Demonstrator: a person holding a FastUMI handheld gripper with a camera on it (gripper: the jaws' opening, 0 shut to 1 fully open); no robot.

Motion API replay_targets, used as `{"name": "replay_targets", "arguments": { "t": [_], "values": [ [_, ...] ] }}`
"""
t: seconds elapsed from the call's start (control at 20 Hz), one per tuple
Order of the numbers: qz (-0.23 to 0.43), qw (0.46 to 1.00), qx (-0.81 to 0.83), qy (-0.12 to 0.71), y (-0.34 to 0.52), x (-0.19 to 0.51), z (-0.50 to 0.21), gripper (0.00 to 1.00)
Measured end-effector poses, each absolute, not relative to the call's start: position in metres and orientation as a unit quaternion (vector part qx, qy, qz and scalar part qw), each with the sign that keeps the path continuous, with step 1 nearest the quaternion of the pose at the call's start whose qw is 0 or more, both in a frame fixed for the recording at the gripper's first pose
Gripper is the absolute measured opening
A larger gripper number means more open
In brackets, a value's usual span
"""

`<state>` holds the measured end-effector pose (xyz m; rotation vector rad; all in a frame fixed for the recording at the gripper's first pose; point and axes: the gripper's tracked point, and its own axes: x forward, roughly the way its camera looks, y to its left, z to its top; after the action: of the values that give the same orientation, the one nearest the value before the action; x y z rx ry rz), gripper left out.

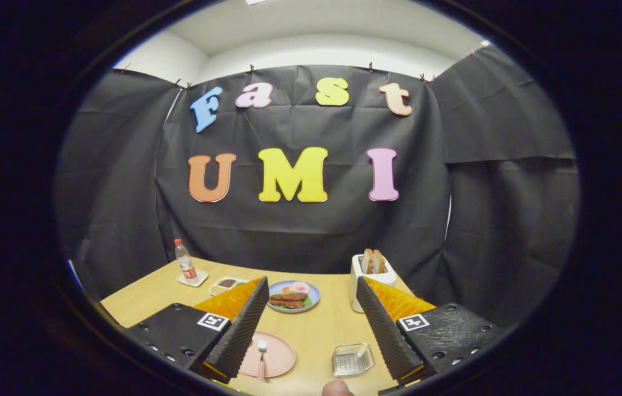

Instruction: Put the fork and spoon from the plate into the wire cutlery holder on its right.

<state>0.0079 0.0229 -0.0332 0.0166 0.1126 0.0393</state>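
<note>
A pink plate (pixel 275 357) lies on the wooden table, partly hidden behind my left finger. On it rests a fork (pixel 261 355) with a pale head and a pink handle, pointing away from me. The left part of the plate is covered, so I cannot tell what else lies there. To the plate's right stands the small square wire cutlery holder (pixel 352 360), with nothing in it. My gripper (pixel 311 285) is open and held above the table, its fingers spread wide with the plate and holder below and between them. Nothing is held.
Beyond the fingers sits a blue plate of food (pixel 293 296). A white toaster with bread slices (pixel 371 272) stands at the back right. At the back left are a water bottle (pixel 185 263) and a small dish (pixel 225 284). A fingertip (pixel 336 388) shows beside the holder.
</note>
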Motion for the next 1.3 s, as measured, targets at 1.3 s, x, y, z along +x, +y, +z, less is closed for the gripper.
{"name": "replay_targets", "arguments": {
  "t": [1.3],
  "values": [
    [0.078, 0.899, -0.045, 0.429, 0.122, 0.025, -0.283, 0.96]
  ]
}}
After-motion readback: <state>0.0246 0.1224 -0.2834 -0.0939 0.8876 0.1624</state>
